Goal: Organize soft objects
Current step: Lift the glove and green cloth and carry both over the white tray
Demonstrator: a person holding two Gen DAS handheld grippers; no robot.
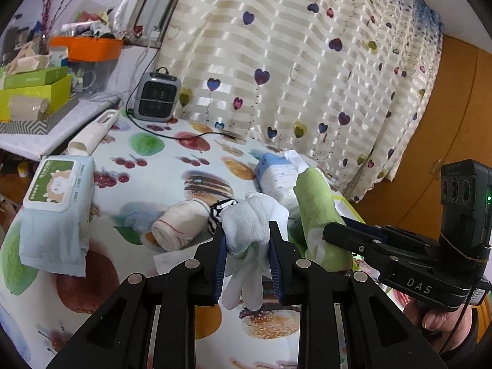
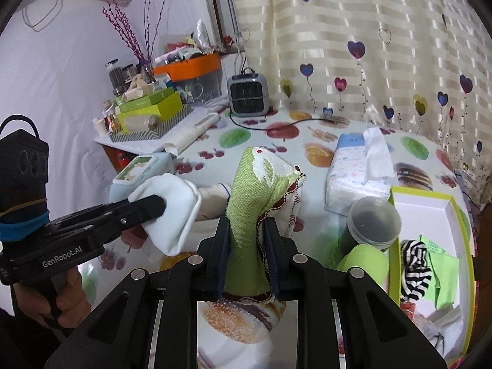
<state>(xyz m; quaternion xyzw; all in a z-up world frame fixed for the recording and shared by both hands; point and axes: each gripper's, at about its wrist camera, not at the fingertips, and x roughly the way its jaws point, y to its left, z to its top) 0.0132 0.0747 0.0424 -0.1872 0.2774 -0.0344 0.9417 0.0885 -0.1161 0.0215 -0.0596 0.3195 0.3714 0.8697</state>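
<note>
Left wrist view: the left gripper (image 1: 247, 240) is seen clamped on a bunched white glove (image 1: 252, 224), whose fingers hang down between the jaws above the fruit-print tablecloth (image 1: 172, 160). Just to the right of it, a green embroidered cloth (image 1: 316, 212) is held upright by the right gripper (image 1: 330, 233), which is seen from the side here.

In the right wrist view the right gripper (image 2: 247, 236) is shown closed narrowly on the green embroidered cloth (image 2: 249, 200), which stands up between the jaws, its red-stitched edge folded over on the right. The left gripper (image 2: 163, 204) is seen at the left, its tip buried in the white glove (image 2: 172, 212).

A rolled cream towel (image 1: 180, 224) is laid on the tablecloth behind the glove, with a black-and-white striped piece (image 1: 218, 210) touching its right end. A pack of wet wipes (image 1: 58, 203) lies near the left edge of the tablecloth, and a tissue pack (image 2: 359, 172) lies towards the right edge. A green-rimmed white box (image 2: 427, 203) is placed at the right edge, holding a striped cloth (image 2: 413, 270) and a green cloth (image 2: 442, 276). A grey plastic cup (image 2: 373, 224) lies on its side just beside the box. A small grey heater (image 2: 249, 95) stands at the far edge, before the heart-print curtain (image 2: 369, 30).
</note>
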